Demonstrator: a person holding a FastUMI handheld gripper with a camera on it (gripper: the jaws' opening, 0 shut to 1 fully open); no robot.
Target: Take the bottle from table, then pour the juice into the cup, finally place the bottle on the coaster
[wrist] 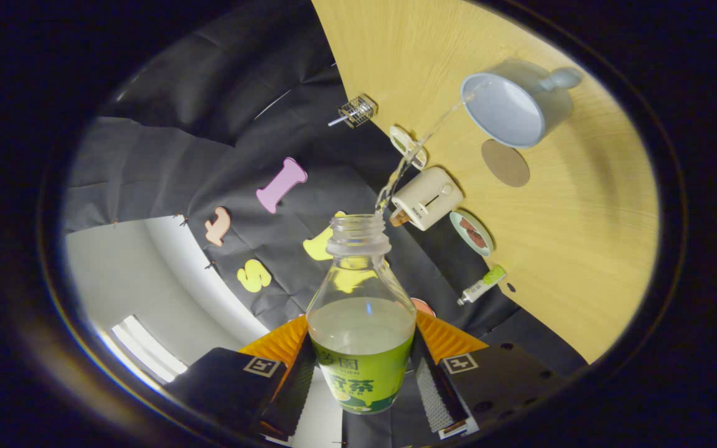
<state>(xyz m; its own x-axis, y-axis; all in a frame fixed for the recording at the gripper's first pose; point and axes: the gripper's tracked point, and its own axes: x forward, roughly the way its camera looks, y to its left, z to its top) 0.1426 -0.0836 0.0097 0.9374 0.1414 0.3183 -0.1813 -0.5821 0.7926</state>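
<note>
My gripper (361, 367) is shut on a clear, uncapped bottle (361, 298) with a green label, held between the fingers and tilted over so the whole view is rolled sideways. Pale juice fills the bottle's lower part. A thin stream of juice (421, 143) arcs from the bottle's mouth into the light blue cup (511, 106), which stands on the wooden table (582, 236) well beyond the fingers. A round brown coaster (505, 163) lies on the table right beside the cup.
Along the table's edge by the booth wall stand a small wire basket (356, 112), a flat oval item (407, 146), a cream toaster (427, 198), a small plate with something brown (472, 233) and a green-capped tube (483, 284).
</note>
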